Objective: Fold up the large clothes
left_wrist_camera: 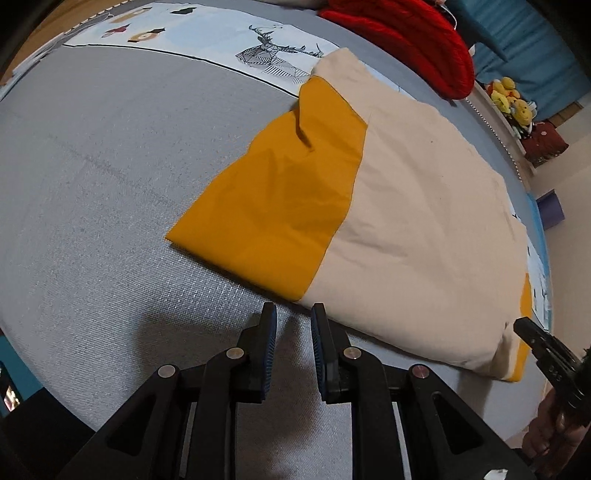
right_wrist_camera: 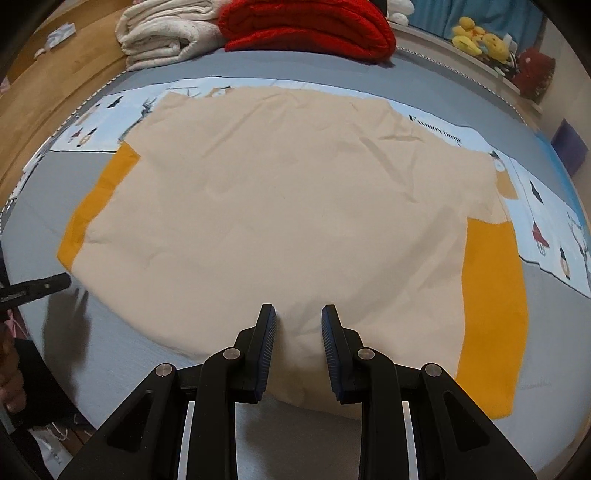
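A large beige garment with orange sleeves lies flat on the grey bed. One orange sleeve is spread out to its left in the left wrist view, and the other orange sleeve lies at the right in the right wrist view. My left gripper hovers over bare grey cover just short of the garment's near edge, its jaws a little apart with nothing between them. My right gripper hangs over the near hem with its jaws apart, and the cloth lies flat beneath them. Each gripper's tip also shows in the other view: right gripper, left gripper.
A red knitted blanket and folded white towels sit at the far end of the bed. A printed sheet lies under the garment's top. Yellow plush toys sit on a ledge at the far right. Wooden floor lies beyond the left edge.
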`<state>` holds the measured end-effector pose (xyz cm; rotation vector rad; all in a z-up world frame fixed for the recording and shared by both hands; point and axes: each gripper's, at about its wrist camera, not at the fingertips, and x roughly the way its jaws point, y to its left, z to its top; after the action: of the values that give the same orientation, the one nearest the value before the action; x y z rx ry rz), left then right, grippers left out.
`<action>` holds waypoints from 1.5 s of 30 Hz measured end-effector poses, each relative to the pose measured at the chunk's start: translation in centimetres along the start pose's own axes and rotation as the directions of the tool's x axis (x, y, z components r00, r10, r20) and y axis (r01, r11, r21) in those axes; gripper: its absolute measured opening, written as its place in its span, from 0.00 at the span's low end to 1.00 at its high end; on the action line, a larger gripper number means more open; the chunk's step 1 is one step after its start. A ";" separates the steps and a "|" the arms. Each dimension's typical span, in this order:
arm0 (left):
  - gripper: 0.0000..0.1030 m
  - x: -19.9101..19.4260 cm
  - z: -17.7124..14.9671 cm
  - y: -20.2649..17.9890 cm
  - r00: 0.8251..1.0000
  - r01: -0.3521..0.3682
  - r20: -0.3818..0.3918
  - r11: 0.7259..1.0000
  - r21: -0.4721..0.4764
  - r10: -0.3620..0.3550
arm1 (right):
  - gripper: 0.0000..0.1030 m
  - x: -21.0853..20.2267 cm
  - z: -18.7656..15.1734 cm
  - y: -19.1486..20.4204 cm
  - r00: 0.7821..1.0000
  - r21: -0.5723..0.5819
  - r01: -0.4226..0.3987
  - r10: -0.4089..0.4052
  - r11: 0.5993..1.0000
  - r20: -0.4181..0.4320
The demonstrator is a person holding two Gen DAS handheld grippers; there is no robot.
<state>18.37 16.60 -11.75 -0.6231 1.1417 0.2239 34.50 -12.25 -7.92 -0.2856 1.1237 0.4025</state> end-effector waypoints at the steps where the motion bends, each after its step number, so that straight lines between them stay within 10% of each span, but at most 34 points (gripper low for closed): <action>1: 0.17 0.0 0.1 -0.1 1.000 -0.001 0.001 1.000 0.001 0.001 | 0.27 -0.1 0.1 0.1 1.000 -0.006 -0.004 0.004 1.000 0.003; 10: 0.26 1.1 0.6 0.0 1.000 0.015 -0.010 0.999 -0.042 -0.015 | 0.27 -0.1 0.3 -0.1 1.000 -0.005 -0.018 0.018 1.000 -0.007; 15: 0.46 1.8 1.1 2.4 0.992 0.121 -0.009 0.971 -0.208 -0.125 | 0.27 -0.3 0.5 -0.3 1.000 0.010 -0.026 0.026 1.000 -0.008; 20: 0.48 2.7 1.1 5.0 0.974 0.218 0.027 0.909 -0.357 -0.223 | 0.27 -0.4 0.5 -0.3 0.999 0.010 -0.034 0.034 0.999 -0.007; 35: 0.49 4.3 2.1 4.6 0.932 0.352 0.221 0.864 -0.361 -0.287 | 0.27 -0.7 0.7 -0.7 0.998 0.040 -0.061 0.061 0.997 0.012; 40: 0.45 5.0 2.4 4.5 0.904 0.413 0.282 0.827 -0.381 -0.321 | 0.27 -0.7 0.7 -0.7 0.997 0.051 -0.078 0.077 0.996 0.016; 45: 0.15 5.3 2.6 4.3 0.886 0.456 0.288 0.795 -0.401 -0.363 | 0.27 -0.6 0.5 -0.5 0.996 0.039 -0.086 0.085 0.996 0.016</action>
<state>20.63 20.81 -17.32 -1.2316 0.7307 0.1747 34.92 -12.63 -7.15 -0.1999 1.1312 0.4570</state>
